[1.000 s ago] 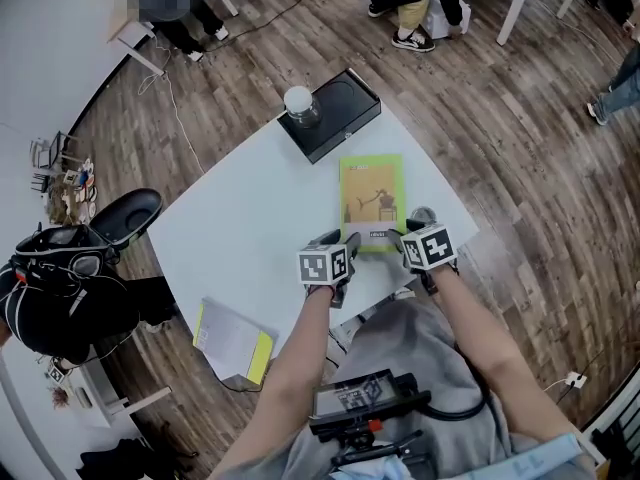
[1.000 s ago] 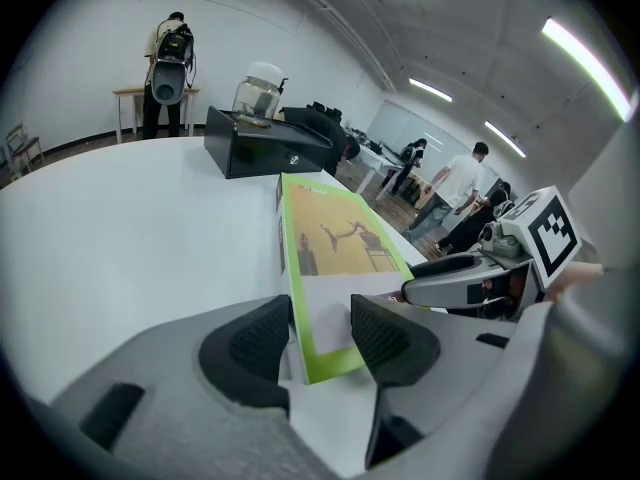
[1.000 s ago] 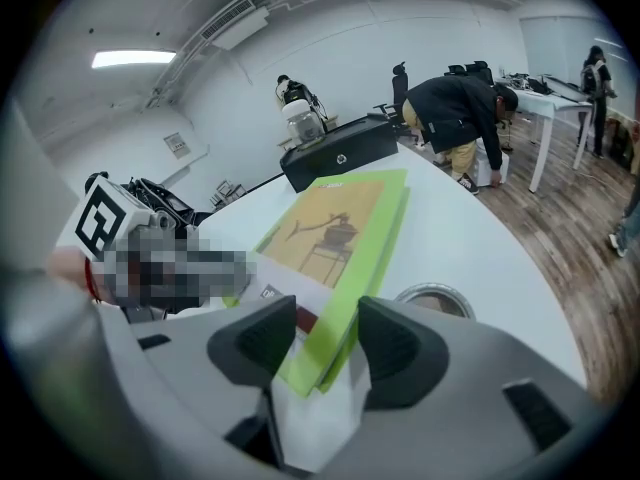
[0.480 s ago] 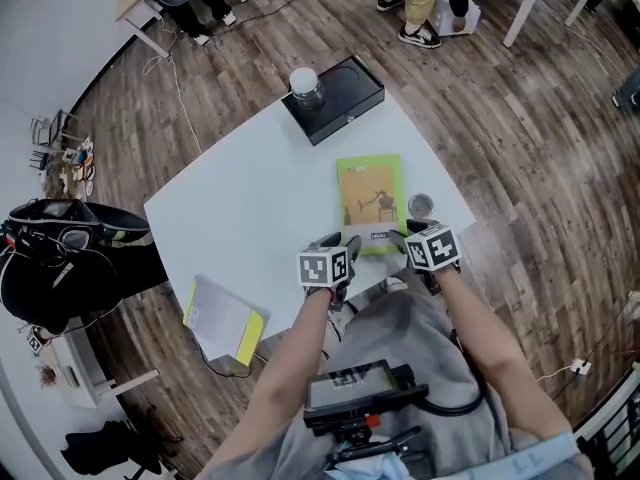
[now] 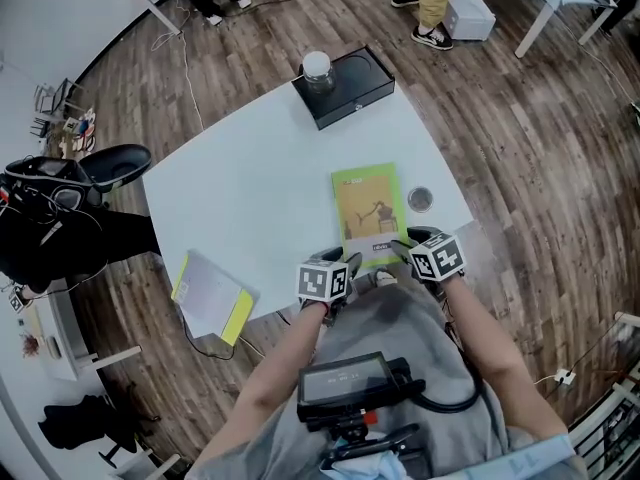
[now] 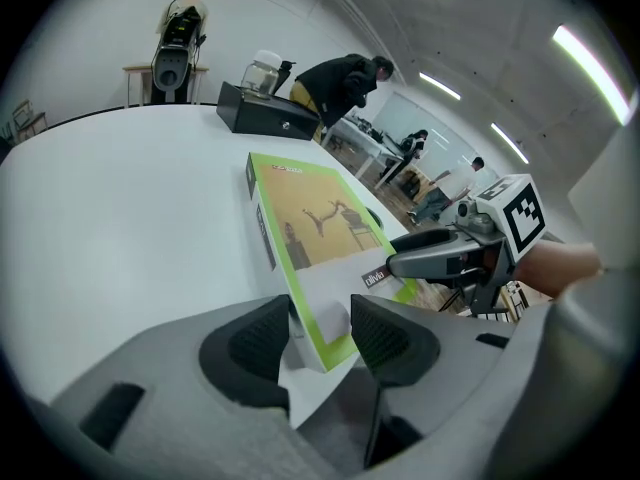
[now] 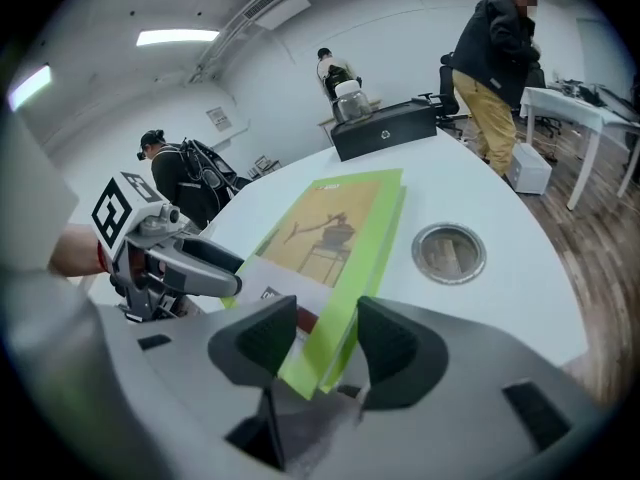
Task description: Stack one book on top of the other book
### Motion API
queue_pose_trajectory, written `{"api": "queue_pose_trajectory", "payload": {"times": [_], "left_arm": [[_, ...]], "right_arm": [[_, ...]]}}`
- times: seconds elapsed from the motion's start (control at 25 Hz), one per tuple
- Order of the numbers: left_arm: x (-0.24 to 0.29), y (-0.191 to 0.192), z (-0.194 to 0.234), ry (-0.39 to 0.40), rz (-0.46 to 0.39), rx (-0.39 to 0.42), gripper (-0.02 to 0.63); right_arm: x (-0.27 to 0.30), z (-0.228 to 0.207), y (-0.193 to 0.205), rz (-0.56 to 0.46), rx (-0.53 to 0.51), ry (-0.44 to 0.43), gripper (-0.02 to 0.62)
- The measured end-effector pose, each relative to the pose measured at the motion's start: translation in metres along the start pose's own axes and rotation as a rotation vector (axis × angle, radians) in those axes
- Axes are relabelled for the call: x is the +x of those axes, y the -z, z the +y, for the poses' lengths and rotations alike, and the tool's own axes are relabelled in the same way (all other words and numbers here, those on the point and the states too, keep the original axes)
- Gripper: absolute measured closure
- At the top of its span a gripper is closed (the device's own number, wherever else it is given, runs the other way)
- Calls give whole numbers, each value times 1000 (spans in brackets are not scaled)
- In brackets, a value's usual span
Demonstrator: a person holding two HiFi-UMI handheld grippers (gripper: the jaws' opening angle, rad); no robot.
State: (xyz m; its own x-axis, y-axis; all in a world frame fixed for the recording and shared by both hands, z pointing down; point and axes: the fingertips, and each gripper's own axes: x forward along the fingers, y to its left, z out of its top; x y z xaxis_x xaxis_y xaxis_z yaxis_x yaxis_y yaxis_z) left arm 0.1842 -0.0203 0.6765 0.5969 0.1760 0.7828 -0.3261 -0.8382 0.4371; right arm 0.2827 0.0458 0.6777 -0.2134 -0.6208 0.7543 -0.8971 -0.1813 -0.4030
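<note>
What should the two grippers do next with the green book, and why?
Probably lift the green book slightly and carry it left: the left gripper and right gripper have their jaws shut on its near corners, and the other book lies at the table's near-left corner.

Lime-green book [image 5: 367, 208] (tan cover), white table [image 5: 250, 198], black box [image 5: 350, 86] — yellow-edged grey book [image 5: 205, 293]

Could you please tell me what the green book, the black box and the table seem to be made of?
Green book: paper, with a smooth, probably coated cover; it carries a printed picture and has a thin white side.
Black box: matte metal or hard plastic, hard to say which; it has crisp edges and a small pale fitting in front.
Table: a smooth white top, perhaps laminate; the surface is even and unmarked.
</note>
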Motion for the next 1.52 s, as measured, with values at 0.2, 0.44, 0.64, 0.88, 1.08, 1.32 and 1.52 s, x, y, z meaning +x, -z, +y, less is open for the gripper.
{"api": "queue_pose_trajectory", "payload": {"times": [0.2, 0.44, 0.64, 0.88, 1.08, 1.32, 1.52], "left_arm": [[-4, 16, -12, 15, 19, -41, 411], [-5, 34, -25, 36, 16, -99, 411], [-5, 37, -31, 59, 17, -159, 411], [-5, 39, -29, 106, -15, -220, 416], [-13, 58, -32, 209, -49, -407, 414], [-33, 84, -27, 347, -214, -737, 413], [-31, 83, -39, 514, -295, -880, 402]], "right_arm": [[-6, 3, 10, 38, -48, -30, 393], [-12, 5, 24, 66, -67, -61, 397], [-16, 4, 25, 99, -98, -87, 397], [-16, 4, 23, 95, -110, -110, 396], [-27, -4, 19, 24, -21, -117, 396], [-59, -23, 24, -83, 233, -174, 394], [-71, -31, 49, -104, 414, -259, 394]]}}
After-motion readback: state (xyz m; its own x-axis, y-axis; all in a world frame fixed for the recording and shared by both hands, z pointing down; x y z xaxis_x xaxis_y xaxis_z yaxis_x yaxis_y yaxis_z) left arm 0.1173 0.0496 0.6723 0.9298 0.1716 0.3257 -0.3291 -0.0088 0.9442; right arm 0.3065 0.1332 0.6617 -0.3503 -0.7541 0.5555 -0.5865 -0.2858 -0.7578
